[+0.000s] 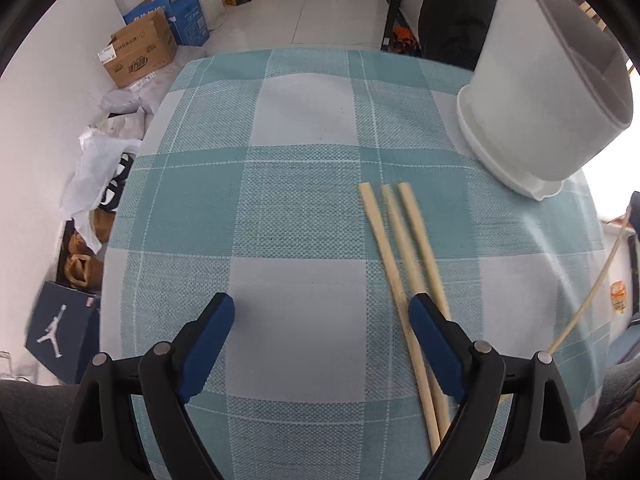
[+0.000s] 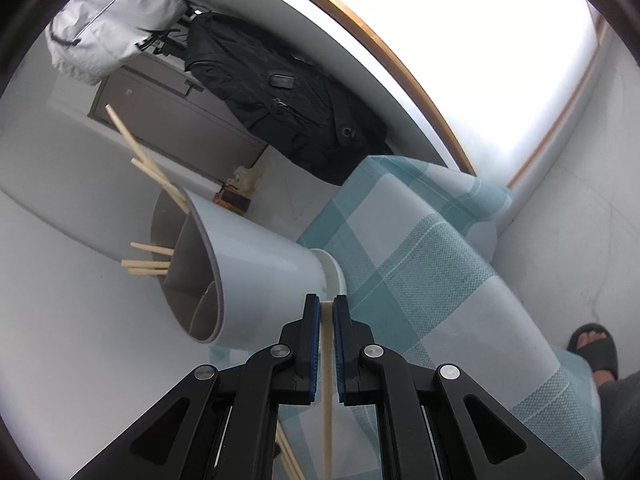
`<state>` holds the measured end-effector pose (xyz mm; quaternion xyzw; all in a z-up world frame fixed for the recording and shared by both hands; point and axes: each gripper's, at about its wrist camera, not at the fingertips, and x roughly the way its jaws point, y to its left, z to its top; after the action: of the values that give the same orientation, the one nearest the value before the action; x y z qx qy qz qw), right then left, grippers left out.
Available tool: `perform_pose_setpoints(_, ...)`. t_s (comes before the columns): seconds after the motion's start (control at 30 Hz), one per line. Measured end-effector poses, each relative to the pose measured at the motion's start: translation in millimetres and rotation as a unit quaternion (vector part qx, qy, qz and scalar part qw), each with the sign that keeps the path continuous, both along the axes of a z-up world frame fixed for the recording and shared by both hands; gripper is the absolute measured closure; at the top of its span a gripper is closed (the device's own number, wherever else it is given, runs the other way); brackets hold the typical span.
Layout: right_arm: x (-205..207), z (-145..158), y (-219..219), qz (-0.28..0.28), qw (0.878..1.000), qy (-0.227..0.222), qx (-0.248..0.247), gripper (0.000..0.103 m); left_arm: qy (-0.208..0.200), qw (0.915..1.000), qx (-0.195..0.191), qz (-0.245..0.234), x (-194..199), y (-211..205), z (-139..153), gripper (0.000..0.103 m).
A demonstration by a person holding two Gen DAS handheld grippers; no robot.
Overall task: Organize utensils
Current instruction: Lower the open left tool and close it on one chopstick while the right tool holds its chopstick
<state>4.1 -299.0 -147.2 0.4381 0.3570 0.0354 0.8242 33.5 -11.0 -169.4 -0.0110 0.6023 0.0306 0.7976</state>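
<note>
Chopsticks (image 1: 404,264) are what this job turns on: three bamboo sticks lie side by side on the teal-and-white checked tablecloth (image 1: 280,200), near the white utensil holder (image 1: 532,92) that stands on its saucer-like base at the far right of the table. In the right wrist view several more chopsticks (image 2: 150,262) already poke out of the holder's (image 2: 256,272) divided compartments, so the sorting looks partly done.

The right gripper (image 2: 327,308) has its blue pads pressed nearly together, pinching a single chopstick (image 2: 327,380) that runs back along the line of the fingers; its front end just shows between the tips, close to the holder's base. The left wrist view catches what is probably this same stick as a thin pale line at the right edge (image 1: 588,304).

The left gripper (image 1: 322,320) hangs over the cloth, pointing steeply down with its jaws spread wide and nothing between them. Its right-hand finger sits over the three loose sticks; whether it touches them I cannot tell.

The step in hand appears to be carrying the pinched stick to the holder. Next, that stick likely needs lifting above the rim, tipping end-down over a compartment, and releasing. The left gripper would then need to shift sideways to straddle one loose stick before closing.
</note>
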Motion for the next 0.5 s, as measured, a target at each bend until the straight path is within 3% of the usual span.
perform_pose_setpoints(0.13, -0.4, -6.3, -1.0, -0.002, 1.0, 0.017, 0.001, 0.097, 0.007, 0.9999, -0.007, 0.003, 4.5, 6.4, -1.7, 0.012)
perform_pose_setpoints(0.37, -6.6, -12.7, -6.8, -0.008, 0.999, 0.045, -0.005, 0.097, 0.001, 0.9992, 0.019, -0.034, 15.2, 2.1, 1.6, 0.015)
perform_pose_setpoints(0.5, -10.1, -15.2, -7.8, 0.001, 0.998, 0.056, -0.009, 0.096, -0.002, 0.9996, -0.011, -0.027, 27.2, 8.5, 3.1, 0.033)
